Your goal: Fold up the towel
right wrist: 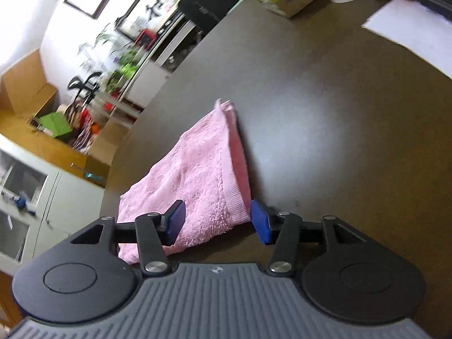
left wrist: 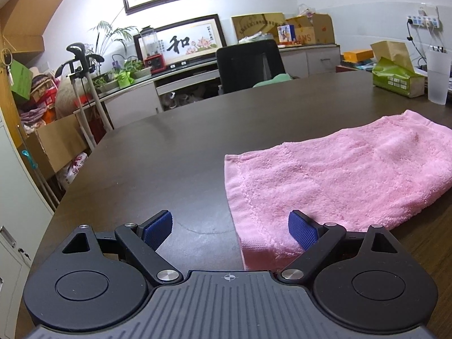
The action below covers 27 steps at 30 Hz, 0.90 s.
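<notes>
A pink towel (left wrist: 339, 175) lies folded on the dark table (left wrist: 169, 147). My left gripper (left wrist: 230, 230) is open at the towel's near left corner; its right finger is over the towel's edge, its left finger over bare table. In the right wrist view the towel (right wrist: 197, 169) lies folded with two layers showing along its right edge. My right gripper (right wrist: 219, 221) is open around the towel's near right corner, one blue pad (right wrist: 176, 223) over the cloth and the other beside the edge. The view is tilted and blurred.
A green tissue box (left wrist: 398, 77) and a frosted plastic cup (left wrist: 438, 76) stand at the table's far right. A black office chair (left wrist: 248, 65) is behind the far edge. White paper (right wrist: 418, 28) lies at the table's right. Shelves and boxes line the left wall.
</notes>
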Tool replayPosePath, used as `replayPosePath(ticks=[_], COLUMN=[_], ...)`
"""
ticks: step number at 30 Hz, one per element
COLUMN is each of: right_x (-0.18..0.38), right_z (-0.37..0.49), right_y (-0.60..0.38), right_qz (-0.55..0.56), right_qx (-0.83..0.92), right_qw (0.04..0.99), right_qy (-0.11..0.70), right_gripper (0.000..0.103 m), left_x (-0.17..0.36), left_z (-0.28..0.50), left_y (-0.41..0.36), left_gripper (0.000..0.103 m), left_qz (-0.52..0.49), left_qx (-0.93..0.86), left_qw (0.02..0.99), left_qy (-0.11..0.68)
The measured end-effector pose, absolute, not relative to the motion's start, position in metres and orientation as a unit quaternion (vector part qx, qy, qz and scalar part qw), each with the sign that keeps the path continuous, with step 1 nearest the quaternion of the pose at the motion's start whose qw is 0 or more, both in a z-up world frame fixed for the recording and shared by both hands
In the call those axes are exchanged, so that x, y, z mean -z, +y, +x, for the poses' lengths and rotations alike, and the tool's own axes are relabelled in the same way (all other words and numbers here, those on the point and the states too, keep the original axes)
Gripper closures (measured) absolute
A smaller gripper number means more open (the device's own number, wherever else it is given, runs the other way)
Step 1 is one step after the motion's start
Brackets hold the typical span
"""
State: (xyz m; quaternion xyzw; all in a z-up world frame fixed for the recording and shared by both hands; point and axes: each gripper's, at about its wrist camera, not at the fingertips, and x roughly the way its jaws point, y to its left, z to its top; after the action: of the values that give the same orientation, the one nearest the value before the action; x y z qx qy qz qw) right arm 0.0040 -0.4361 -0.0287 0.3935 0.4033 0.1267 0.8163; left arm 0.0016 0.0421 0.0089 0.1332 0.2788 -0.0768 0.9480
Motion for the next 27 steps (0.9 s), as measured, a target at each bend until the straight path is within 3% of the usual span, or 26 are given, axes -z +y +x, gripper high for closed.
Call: replayPosePath(ticks=[13, 21, 23, 25, 27], right_x=[0.042, 0.031, 0.028, 0.026, 0.027], right_z=[0.016, 0.037, 0.048, 0.052, 0.056], right_y=[-0.413, -0.388, -0.378, -0.372, -0.371], right_qz=[0.467, 0.406, 0.374, 0.353, 0.354], right_qx=[-0.117, -0.062, -0.053, -0.042, -0.038], right_qw=[0.789, 0.837, 0.85, 0.859, 0.861], right_qy=[0.383, 0.362, 0.368, 0.368, 0.362], right_gripper=[0.045, 0.043, 0.054, 0.08, 0.087], left_x=[-0.007, -0.007, -0.007, -0.007, -0.007], left_z=[0.004, 0.002, 0.002, 0.003, 0.004], left_y=[0.044, 0.041, 0.04, 0.039, 0.039], left_gripper=[0.01, 0.008, 0.008, 0.007, 0.006], left_qz=[0.122, 0.127, 0.128, 0.128, 0.128], left_qx=[0.073, 0.073, 0.072, 0.071, 0.07], left_qw=[0.945, 0.945, 0.945, 0.945, 0.945], left_qy=[0.293, 0.292, 0.292, 0.292, 0.292])
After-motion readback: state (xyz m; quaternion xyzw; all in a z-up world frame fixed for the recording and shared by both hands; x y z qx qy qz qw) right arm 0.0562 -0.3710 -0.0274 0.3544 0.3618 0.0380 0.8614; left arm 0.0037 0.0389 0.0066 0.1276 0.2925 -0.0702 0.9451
